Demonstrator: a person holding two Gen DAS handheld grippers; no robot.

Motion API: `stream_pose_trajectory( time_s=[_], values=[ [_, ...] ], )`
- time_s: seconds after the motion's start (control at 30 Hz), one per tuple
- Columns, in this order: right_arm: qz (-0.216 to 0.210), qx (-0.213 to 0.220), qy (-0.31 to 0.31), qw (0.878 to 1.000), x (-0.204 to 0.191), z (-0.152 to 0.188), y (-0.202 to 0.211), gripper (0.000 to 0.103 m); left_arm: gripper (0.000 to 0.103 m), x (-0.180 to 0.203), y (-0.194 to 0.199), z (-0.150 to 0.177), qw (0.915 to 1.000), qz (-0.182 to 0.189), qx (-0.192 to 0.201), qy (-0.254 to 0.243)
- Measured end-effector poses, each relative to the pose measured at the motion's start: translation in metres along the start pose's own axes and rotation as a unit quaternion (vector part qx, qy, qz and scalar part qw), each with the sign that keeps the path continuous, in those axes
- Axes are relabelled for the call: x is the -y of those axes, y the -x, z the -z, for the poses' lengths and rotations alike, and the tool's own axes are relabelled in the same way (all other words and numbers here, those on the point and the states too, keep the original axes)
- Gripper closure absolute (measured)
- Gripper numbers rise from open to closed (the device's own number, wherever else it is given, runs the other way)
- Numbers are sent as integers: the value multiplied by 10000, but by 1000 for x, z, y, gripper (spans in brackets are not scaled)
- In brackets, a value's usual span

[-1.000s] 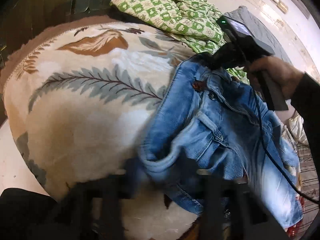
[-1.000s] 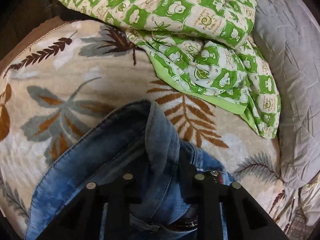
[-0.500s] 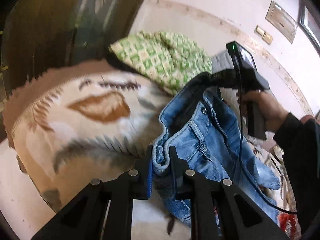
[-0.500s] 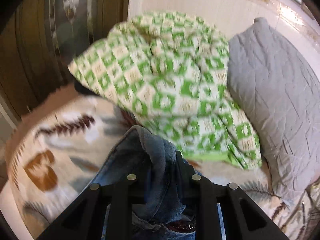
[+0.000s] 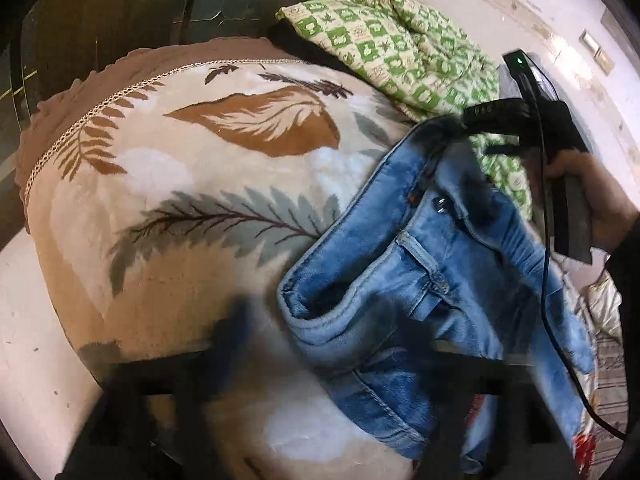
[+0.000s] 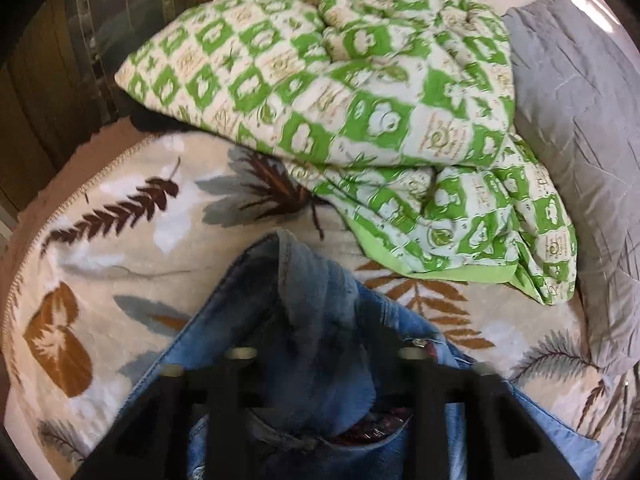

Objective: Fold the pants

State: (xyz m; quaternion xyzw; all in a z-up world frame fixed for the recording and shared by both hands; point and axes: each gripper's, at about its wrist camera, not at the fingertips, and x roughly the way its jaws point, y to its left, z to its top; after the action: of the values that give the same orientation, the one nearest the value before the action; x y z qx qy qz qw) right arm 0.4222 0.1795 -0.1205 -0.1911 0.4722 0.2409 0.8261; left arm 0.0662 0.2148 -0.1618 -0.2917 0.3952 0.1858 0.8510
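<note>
Lying waist-up across a leaf-print blanket (image 5: 224,184), blue jeans (image 5: 432,280), crumpled and not yet folded, waistband bunched into a ridge toward the far end of the bed. Seen from the left wrist: left gripper (image 5: 332,344) blurred at the bottom of the frame, jaws spread wide after just springing apart, one finger out over bare blanket, the other over the denim near the hip; near waistband corner between them, not pinched. Farther off, right gripper (image 5: 476,130) in a hand (image 5: 592,196), black cable trailing down over the denim, tips just above the far waistband corner; contact there too blurred to call. Metal button (image 5: 440,205) and small red tag showing on the fly.

Seen from the right wrist: right gripper (image 6: 328,364) with jaws likewise just opened and standing well apart, a hump of denim (image 6: 316,312) rising between the fingers, pads not pressing on it. Dark red lining or label visible inside the waist, low in the frame.

Piled beyond the jeans, a green-and-cream checked quilt (image 6: 360,100), its edge draped onto the blanket near the waistband, apart from it. Grey pillow (image 6: 580,120) against the quilt's right side. Dark wooden panelling (image 5: 120,12) behind the bed's left corner; pale wall behind the bedding.
</note>
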Motion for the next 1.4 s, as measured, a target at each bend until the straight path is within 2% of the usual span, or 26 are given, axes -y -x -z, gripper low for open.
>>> stream_pose_trajectory(
  time_s=[0.03, 0.13, 0.17, 0.3, 0.37, 0.47, 0.57, 0.7, 0.8, 0.87, 0.9, 0.97, 1.03, 1.1, 1.17, 1.27, 1.4],
  values=[
    [-18, 134, -57, 9999, 4, 0, 8, 2, 0, -1, 5, 2, 9999, -85, 79, 44],
    [-136, 206, -175, 9995, 20, 3, 32, 0, 0, -3, 24, 0, 9998, -71, 212, -2],
    [-232, 178, -307, 9991, 27, 6, 41, 0, 0, -5, 32, 0, 9997, 40, 242, 44],
    [-605, 701, -683, 9934, 57, 33, 97, 0, 0, 1, 69, -2, 9962, 617, 611, 81],
    [-797, 995, -875, 9880, 75, 57, 129, 0, 0, 15, 86, -3, 9926, 888, 816, -135],
    [-852, 1386, -1241, 9789, 110, 106, 179, 0, 0, 42, 97, 0, 9870, 1245, 863, -527],
    [-675, 1610, -1521, 9728, 143, 162, 223, 0, 0, 78, 95, 8, 9794, 1653, 535, -1028],
    [-318, 1741, -1961, 9645, 183, 244, 265, 0, 0, 131, 86, 24, 9670, 1660, 213, -1920],
    [110, 1660, -2392, 9566, 215, 309, 290, 0, 0, 177, 79, 40, 9449, 1814, -74, -2723],
    [397, 1570, -2589, 9522, 232, 340, 302, 0, 0, 202, 76, 46, 9297, 1957, -179, -3116],
    [518, 1473, -2723, 9495, 245, 357, 307, 0, 0, 218, 73, 47, 9186, 2110, -259, -3330],
    [615, 1349, -2985, 9428, 267, 382, 315, 0, 0, 249, 69, 49, 8975, 2337, -375, -3722],
    [689, 1339, -3162, 9367, 289, 399, 324, 0, 0, 274, 67, 49, 8844, 2381, -415, -3993],
    [763, 1344, -3220, 9340, 305, 405, 330, 0, 0, 303, 60, 43, 8704, 2447, -404, -4253],
    [809, 1237, -3229, 9348, 320, 401, 328, 0, 0, 328, 48, 35, 8626, 2467, -550, -4382],
    [923, 816, -3112, 9423, 340, 383, 312, 0, 0, 360, 25, 21, 8510, 2552, -811, -4518],
    [957, 241, -2897, 9520, 367, 350, 272, 0, 0, 402, -20, 5, 8263, 2448, -1165, -4937]
  ],
)
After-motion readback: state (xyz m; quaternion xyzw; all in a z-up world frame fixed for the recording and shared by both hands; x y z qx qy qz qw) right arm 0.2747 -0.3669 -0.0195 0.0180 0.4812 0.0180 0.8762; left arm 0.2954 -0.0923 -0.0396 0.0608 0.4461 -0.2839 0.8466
